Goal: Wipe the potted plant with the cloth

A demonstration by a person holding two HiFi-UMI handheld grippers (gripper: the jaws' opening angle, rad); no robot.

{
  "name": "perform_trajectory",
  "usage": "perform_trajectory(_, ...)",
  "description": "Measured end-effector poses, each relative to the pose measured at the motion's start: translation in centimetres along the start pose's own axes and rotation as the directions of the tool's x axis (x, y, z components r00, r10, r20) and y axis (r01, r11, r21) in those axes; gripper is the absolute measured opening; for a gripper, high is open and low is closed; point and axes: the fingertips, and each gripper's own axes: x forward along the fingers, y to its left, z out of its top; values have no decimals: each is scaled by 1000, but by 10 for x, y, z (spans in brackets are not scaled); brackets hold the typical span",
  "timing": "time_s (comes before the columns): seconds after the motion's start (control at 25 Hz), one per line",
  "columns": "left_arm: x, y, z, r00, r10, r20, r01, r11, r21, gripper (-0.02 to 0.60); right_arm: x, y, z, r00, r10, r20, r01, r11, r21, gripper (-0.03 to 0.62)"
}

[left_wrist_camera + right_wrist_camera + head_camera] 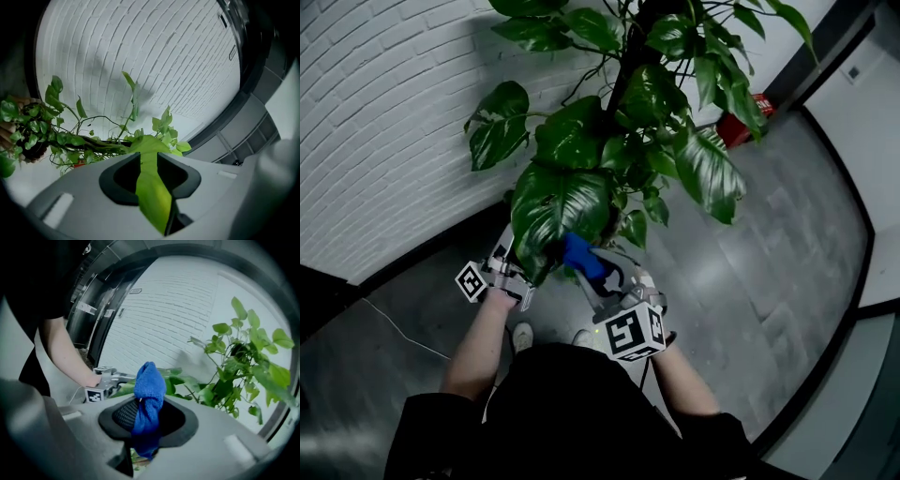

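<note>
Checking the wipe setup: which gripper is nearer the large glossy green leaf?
Left. The left gripper is clamped on the large glossy green leaf; the right gripper, holding the blue microfibre cloth, is close beside it.

Head view's dim and grey; gripper views bulge with black corners, brick wall (154, 56) bright, soft shadow (108, 65) at eleven o'clock.

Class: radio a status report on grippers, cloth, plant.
Left gripper shut on leaf. Right gripper shut on blue cloth, beside that leaf. Other leaves crowd close.
</note>
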Motion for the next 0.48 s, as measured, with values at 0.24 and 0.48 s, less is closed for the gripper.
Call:
perform_trajectory(0.24, -6, -5, -18, 999, -22, 28, 22, 1000, 12, 98, 29, -104, 4, 978, -209, -21, 208, 977, -55, 106)
perform_trajectory(0.48, 0, -15, -35, 998, -55, 7, 55, 998, -24, 98, 87, -122, -1, 968, -233, -89, 186, 912, -367, 106)
